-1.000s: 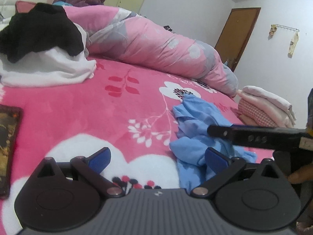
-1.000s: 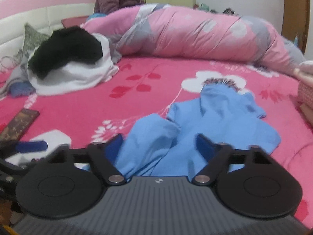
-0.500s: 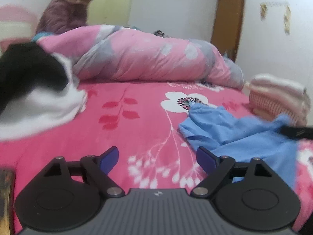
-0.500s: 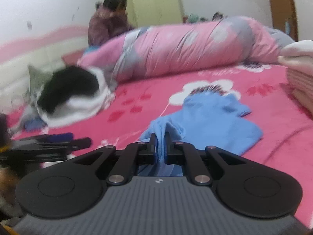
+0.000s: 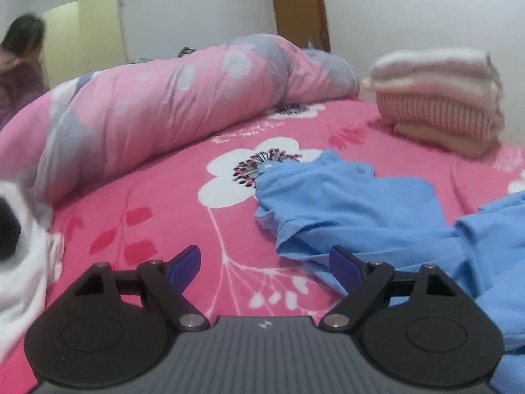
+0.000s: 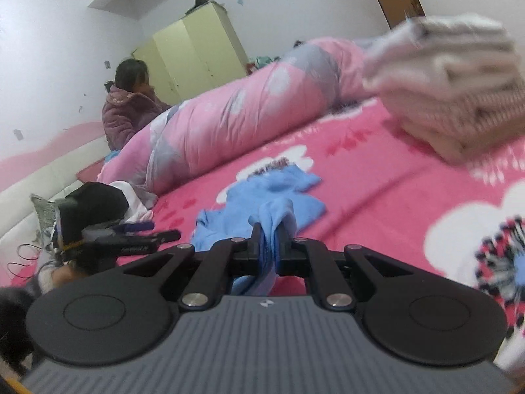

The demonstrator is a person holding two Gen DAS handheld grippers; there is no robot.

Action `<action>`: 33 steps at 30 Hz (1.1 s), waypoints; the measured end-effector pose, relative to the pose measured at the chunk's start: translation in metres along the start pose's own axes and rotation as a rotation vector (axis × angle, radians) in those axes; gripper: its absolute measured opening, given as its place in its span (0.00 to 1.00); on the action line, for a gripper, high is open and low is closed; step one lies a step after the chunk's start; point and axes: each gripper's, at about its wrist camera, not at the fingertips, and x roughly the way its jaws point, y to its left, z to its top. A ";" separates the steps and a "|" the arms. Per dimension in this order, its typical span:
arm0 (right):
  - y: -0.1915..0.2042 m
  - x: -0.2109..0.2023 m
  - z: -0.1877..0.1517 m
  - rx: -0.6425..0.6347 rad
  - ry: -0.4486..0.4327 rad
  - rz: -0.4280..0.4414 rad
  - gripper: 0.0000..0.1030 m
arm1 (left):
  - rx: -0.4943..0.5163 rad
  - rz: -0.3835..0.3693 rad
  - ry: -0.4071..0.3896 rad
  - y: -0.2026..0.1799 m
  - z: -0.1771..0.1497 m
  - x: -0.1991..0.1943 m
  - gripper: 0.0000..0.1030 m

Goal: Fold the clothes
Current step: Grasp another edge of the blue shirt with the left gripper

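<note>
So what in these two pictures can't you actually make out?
- Blue garment, left wrist view: its right part is cut off by the frame edge, and the left gripper hides the near hem.
- Blue garment, right wrist view: the shut right gripper covers the pinched part.
- Folded stack, right wrist view: motion-blurred, pieces uncountable.
- Black and white pile, left wrist view: blurred, cropped.

Hot-pink bedsheet (image 5: pixel 157 203) w/ white flowers & red leaves; plain sky-blue garment (image 5: pixel 354 207); pale pink/grey floral duvet roll (image 5: pixel 170 105); cream & pink-striped folded stack (image 5: pixel 439 98); pale yellow-green wardrobe (image 6: pixel 197 55).
</note>
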 end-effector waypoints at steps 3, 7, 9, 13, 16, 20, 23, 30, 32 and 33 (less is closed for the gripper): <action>-0.011 -0.014 -0.007 0.026 -0.020 0.073 0.04 | 0.014 0.004 0.012 0.003 0.002 0.012 0.82; -0.022 -0.030 -0.013 0.052 0.018 0.162 0.04 | -0.013 -0.029 0.014 0.010 0.008 0.022 0.80; -0.023 -0.026 -0.019 0.048 0.147 0.219 0.08 | -0.026 -0.059 0.010 0.011 0.010 0.024 0.80; -0.011 -0.017 -0.023 -0.076 0.360 0.246 0.14 | -0.040 -0.083 0.009 0.013 0.014 0.028 0.80; -0.013 -0.020 -0.005 -0.069 0.274 0.278 0.31 | -0.008 -0.065 0.029 0.008 0.017 0.036 0.80; -0.023 -0.003 0.022 0.046 0.125 0.347 0.56 | 0.040 -0.050 0.075 0.001 0.021 0.055 0.80; -0.015 0.038 0.026 0.046 0.140 0.361 0.65 | 0.085 -0.016 0.097 -0.006 0.023 0.069 0.80; 0.019 0.081 -0.002 -0.032 0.272 0.368 0.11 | 0.194 0.078 0.097 -0.019 0.024 0.087 0.74; 0.032 0.080 -0.011 -0.087 0.293 0.381 0.07 | 0.194 0.120 0.087 -0.017 0.025 0.087 0.66; 0.039 0.080 -0.015 -0.114 0.304 0.387 0.06 | 0.183 0.134 0.081 -0.015 0.026 0.087 0.63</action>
